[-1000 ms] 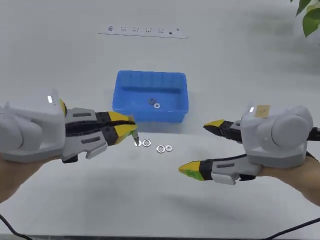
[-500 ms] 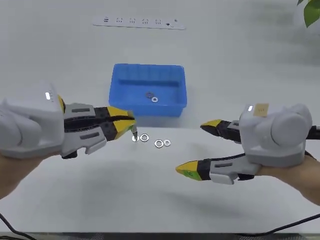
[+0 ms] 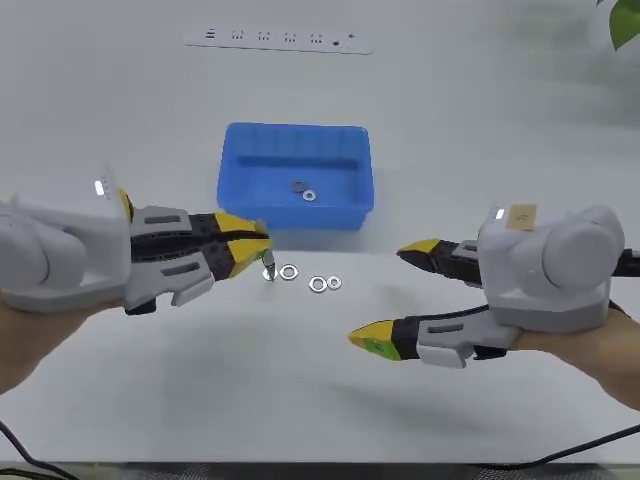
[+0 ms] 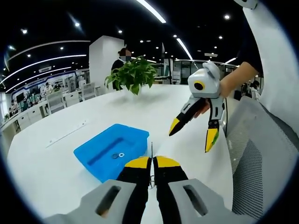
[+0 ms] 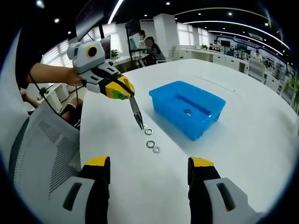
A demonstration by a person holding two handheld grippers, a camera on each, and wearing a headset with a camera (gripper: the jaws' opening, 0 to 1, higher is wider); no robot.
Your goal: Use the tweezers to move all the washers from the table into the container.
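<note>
Surface: white table (image 3: 300, 400); an open office hall with desks stands behind it in both gripper views.
Container: blue container (image 3: 297, 130), open-topped, resting on the table beyond the washer row.
Container contents: 2 washers (image 3: 305, 191) lie close together near the middle of its floor, 1 dark and 1 bright.
Loose washers: 3 loose washers (image 3: 318, 284) lie in a short row on the table just in front of the container's near wall; the 2 on the right sit almost touching, the 3rd a little apart to the left.
Tweezers: metal tweezers (image 3: 268, 268) point down at the table, tips just beside the leftmost loose washer. Whether the tips pinch anything cannot be told.
Left gripper: left gripper (image 3: 262, 240) has its jaws drawn together, clamped on the upper end of the tweezers.
Right gripper: right gripper (image 3: 378, 295) has its jaws spread wide and holds nothing; it hangs over the table to the right of the washer row, apart from it.
Far edge: white power strip (image 3: 275, 40) lies flat beyond the container.
Corner: plant leaves (image 3: 625, 20) enter at the top right of the head view.
</note>
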